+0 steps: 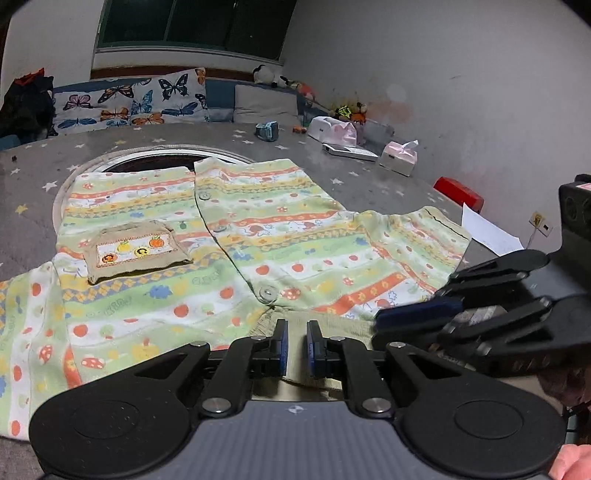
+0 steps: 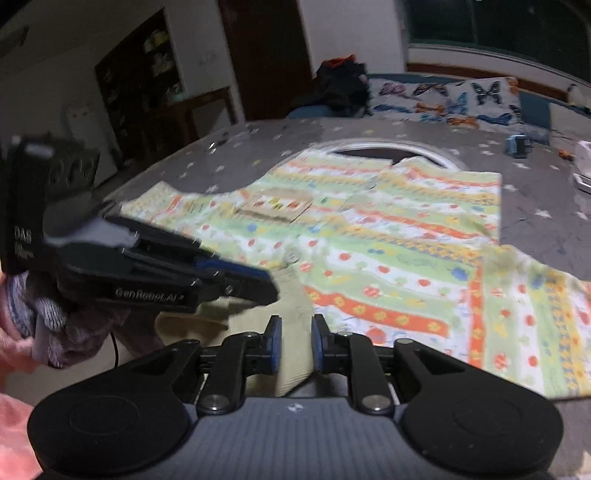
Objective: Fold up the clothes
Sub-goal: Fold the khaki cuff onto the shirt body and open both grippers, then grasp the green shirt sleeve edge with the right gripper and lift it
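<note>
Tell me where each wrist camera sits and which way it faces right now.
Left wrist: behind the open left gripper, facing over the shirt's collar toward the butterfly pillows; right gripper enters at its right.
Right wrist: behind the open right gripper, facing across the shirt; left gripper enters at its left.
Shared: shirt, beige pocket, pillows, grey star-patterned surface.

A grey star-print surface (image 1: 369,184) fills the room's middle; behind it a butterfly cushion (image 1: 129,103) and a grey cushion (image 1: 264,103) lean under a dark window (image 1: 192,26); the white wall (image 1: 461,74) is stained; a dark door (image 2: 266,55) and a shelf (image 2: 140,74) stand in dim light.
</note>
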### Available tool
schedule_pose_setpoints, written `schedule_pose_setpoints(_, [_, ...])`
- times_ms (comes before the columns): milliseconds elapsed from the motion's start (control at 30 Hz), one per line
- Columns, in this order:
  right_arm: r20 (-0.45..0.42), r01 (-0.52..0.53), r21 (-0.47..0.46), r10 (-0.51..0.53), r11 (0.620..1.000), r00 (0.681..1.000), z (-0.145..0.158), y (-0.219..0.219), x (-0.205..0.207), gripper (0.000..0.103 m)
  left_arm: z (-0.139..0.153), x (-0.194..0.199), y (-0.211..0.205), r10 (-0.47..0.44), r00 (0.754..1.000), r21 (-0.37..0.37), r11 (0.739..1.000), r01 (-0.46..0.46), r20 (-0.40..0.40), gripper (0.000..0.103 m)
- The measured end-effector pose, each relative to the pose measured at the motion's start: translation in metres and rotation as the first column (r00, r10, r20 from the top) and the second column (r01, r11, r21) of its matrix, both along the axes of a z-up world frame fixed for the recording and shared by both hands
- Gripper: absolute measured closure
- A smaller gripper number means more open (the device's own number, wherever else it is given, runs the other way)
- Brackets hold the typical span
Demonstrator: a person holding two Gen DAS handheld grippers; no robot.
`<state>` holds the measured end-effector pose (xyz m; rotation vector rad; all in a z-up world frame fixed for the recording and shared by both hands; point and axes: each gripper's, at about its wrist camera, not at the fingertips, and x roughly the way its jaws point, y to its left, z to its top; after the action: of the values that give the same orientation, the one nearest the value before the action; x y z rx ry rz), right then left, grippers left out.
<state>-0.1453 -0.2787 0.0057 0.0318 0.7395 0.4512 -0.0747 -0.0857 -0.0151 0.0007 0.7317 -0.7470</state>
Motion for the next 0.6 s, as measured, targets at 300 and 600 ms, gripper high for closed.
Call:
schedule_pose_setpoints(300, [0.042,0.395,-0.017,-0.395,0.918,0.918,0.001,-0.087,-0.004,0.056,0.005,-0.009,-0.009,-0.014,1.000,-0.008,1.000,0.014,0.028,0.050])
schedule_pose_setpoints(600, [0.107,0.714,-0.101,-0.706,0.692,0.700,-0.016,-0.184,-0.006,0.050,0.011,-0.010,0.001,0.057,0.997,-0.015,0.998,-0.057,0.042,0.031])
